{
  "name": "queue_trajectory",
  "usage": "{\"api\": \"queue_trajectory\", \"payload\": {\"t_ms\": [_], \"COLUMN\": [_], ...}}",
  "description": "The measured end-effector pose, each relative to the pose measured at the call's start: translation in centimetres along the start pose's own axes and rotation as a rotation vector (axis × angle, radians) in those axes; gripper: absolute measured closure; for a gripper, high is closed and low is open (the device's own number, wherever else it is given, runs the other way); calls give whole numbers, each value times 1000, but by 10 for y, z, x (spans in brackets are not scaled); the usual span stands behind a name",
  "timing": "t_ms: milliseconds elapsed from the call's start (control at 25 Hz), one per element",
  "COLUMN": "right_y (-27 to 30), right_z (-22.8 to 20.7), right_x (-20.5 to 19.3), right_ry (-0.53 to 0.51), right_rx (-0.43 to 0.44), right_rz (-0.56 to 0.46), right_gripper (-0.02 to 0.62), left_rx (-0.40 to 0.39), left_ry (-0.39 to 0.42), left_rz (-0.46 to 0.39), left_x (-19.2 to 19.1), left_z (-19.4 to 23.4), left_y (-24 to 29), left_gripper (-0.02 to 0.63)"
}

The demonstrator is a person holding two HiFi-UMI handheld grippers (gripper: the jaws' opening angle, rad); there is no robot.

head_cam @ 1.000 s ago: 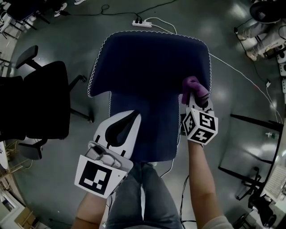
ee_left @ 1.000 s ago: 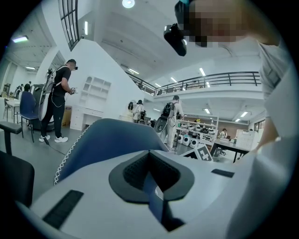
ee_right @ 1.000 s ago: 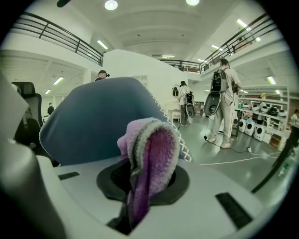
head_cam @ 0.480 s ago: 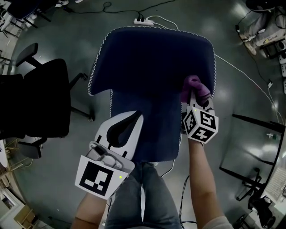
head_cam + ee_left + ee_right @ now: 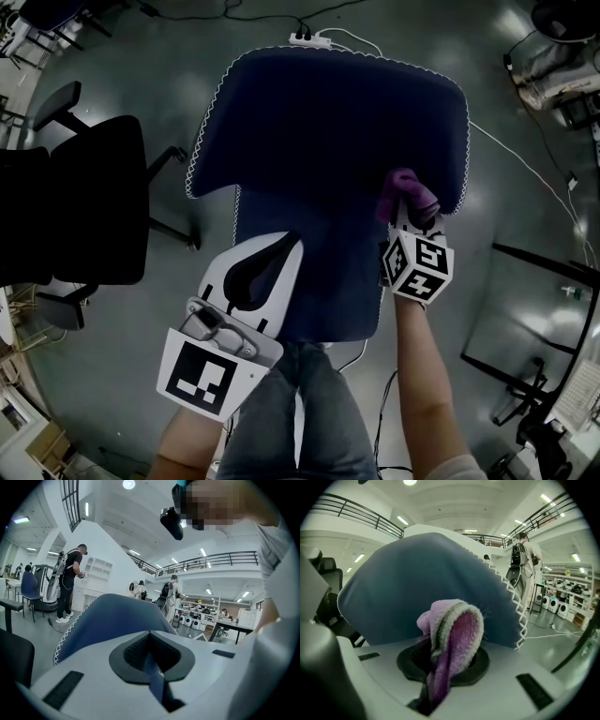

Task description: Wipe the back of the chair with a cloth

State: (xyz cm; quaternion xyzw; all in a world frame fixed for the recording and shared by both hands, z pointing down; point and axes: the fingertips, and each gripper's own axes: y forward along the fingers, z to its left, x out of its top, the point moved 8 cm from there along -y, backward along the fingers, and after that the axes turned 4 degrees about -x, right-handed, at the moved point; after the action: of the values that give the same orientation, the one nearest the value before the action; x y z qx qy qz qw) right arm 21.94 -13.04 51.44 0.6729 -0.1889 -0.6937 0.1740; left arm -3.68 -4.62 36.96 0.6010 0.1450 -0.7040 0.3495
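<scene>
**Cloth in the right jaws, at the right edge of the chair back**

The purple cloth (image 5: 405, 192) is bunched into a lump and pinched by its lower end in my right gripper (image 5: 410, 211). It sits over the right side of the blue chair back (image 5: 328, 122), just inside the white-stitched edge. I cannot tell whether it presses on the fabric or only hangs before it.

My left gripper (image 5: 267, 258) hovers over the narrow lower part of the same back, its jaws pressed together. A sliver of blue shows in the seam; whether that is fabric nipped or merely seen through, I cannot say.

What worries me:
- So near the edge, a stroke to the right could run off the back.
- Only one end of the cloth is clamped, so drag could tug it loose.
- If nothing steadies the chair, it may turn under my push.

Count: one cloth, one blue chair, two grippers, one black office chair (image 5: 84, 206) at my left, and one power strip (image 5: 309, 39) on the floor beyond.
</scene>
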Motion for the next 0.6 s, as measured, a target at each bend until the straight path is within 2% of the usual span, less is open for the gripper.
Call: {"api": "queue_trajectory", "payload": {"t_ms": [320,600], "right_y": [12,16], "right_z": [6,14], "right_x": [-23,-23], "right_ry": [-53,-89], "right_rx": [18,27], "right_rz": [80,78], "right_gripper": [537,537], "left_rx": [15,26], "left_ry": [0,-11], "left_rz": [2,-4], "left_x": [-7,-10], "left_z": [9,16], "left_y": [-3,-5], "left_gripper": [594,594]}}
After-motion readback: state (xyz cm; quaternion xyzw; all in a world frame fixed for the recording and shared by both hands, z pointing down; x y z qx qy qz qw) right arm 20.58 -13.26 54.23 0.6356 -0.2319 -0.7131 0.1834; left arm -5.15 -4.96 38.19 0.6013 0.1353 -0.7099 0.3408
